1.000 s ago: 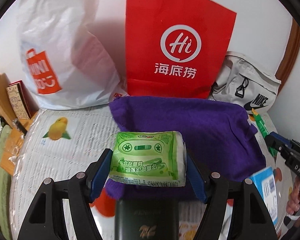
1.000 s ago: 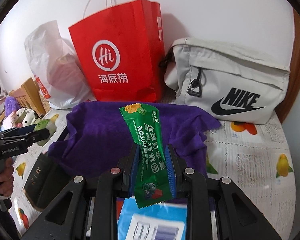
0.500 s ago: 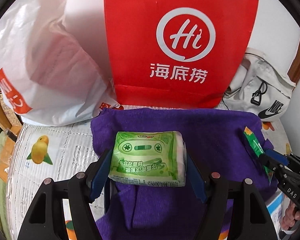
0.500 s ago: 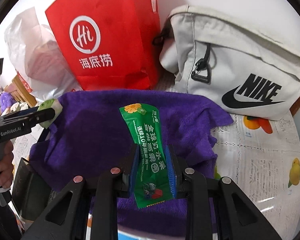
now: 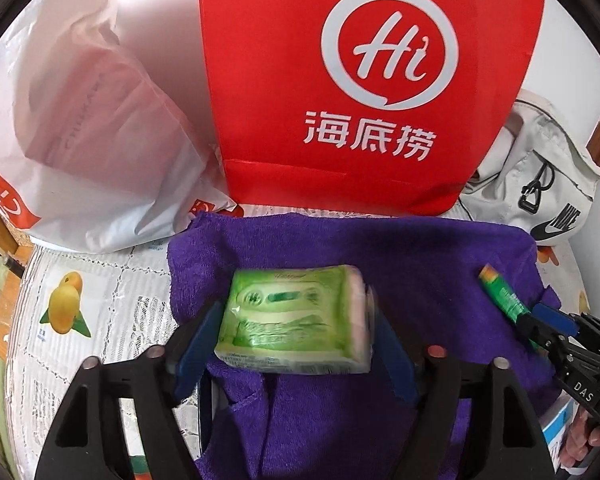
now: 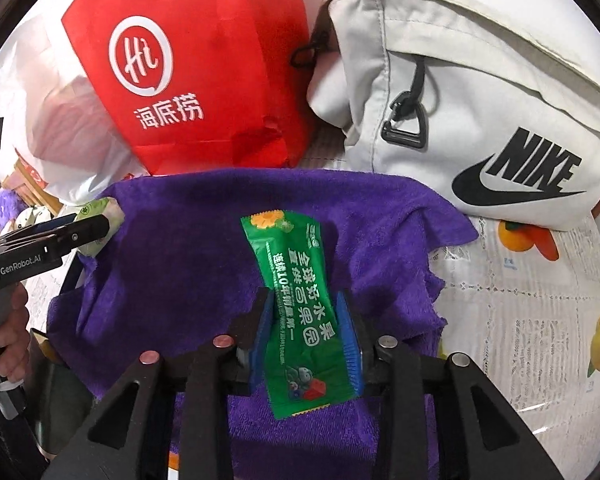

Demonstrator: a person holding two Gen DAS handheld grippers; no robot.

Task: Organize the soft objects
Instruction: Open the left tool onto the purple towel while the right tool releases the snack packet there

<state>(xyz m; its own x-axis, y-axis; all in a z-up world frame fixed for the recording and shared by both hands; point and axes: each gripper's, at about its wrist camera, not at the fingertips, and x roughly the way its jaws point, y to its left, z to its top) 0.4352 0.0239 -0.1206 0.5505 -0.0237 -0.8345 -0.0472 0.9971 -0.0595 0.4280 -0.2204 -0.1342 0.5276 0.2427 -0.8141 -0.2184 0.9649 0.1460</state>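
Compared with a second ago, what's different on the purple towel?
Both grippers came forward and lower over the purple towel. The left gripper is opening, letting the green tissue pack tilt loose; the right gripper is opening around the green snack sachet. The red paper bag, white plastic bag and Nike bag stayed put.

Towel (image 5: 419, 264) before paper bag (image 5: 363, 80), plastic bag (image 5: 84, 128) left, pouch (image 6: 479, 92) right.
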